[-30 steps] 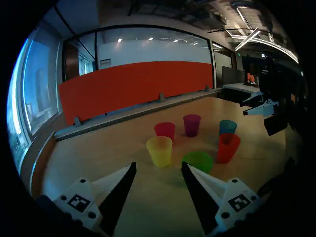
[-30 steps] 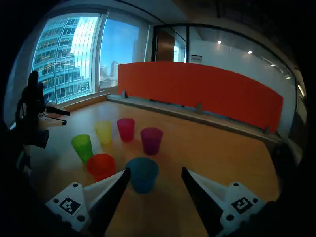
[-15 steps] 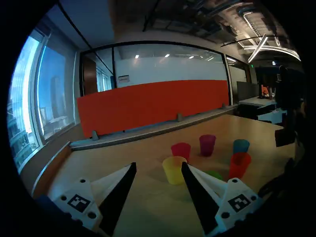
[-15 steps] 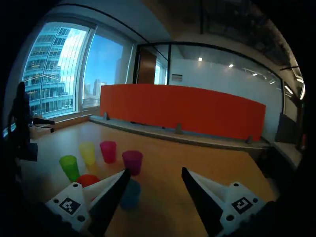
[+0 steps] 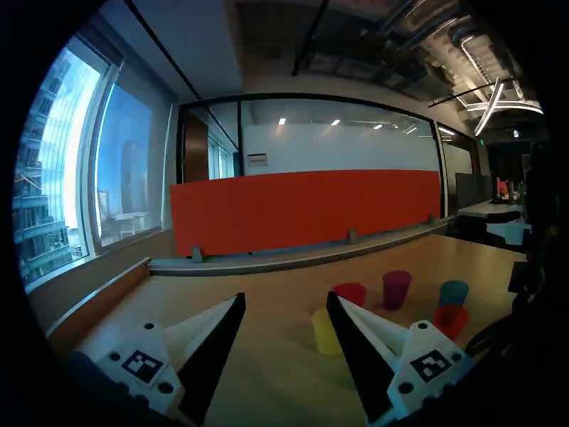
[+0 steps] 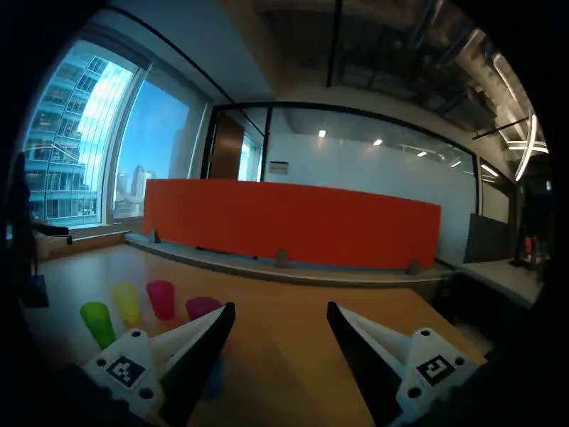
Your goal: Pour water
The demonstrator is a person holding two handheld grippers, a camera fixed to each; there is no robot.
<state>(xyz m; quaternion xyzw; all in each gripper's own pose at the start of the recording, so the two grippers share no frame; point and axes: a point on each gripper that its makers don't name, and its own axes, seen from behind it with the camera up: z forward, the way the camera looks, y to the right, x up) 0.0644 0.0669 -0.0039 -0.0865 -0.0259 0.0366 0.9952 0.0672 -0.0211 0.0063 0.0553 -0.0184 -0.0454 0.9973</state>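
- Fingers of the left tool [image 5: 284, 307] stand spread with only air between them, pinching nothing, over a pale wooden tabletop [image 5: 277, 388].
- Left gripper view: a translucent yellow plastic cup [image 5: 323, 333] stands upright on the tabletop, its right side hidden behind the tool's right finger. Just beyond it stands a crimson plastic cup [image 5: 350, 290], and a purple plastic cup [image 5: 396, 287] is near that one on the right.
- Farther right in the same view stands a teal plastic cup [image 5: 453, 292]. An orange-red plastic cup [image 5: 449, 320] is just in front of it, close to the dark edge.
- Spread wide in the same way, the right tool [image 6: 281, 317] grips nothing. It is held over the same tabletop, with the cups off to its left.
- Right gripper view: a lime-green plastic cup [image 6: 97, 324] stands at the left end of the group. The yellow, crimson and purple cups follow toward the right, each a little apart from the next.
- In that view the purple cup is partly covered by the tool's left finger. A patch of blue below that finger is the teal cup, mostly hidden.
- Every cup in sight is upright with its mouth up. Whether any of them holds water cannot be told from these angles.
- A long orange partition panel [image 5: 306, 210] runs along the far edge of the tabletop in both views, with a glass wall behind it.
- Tall windows [image 5: 64, 185] with high-rise towers outside fill the left side of the room.
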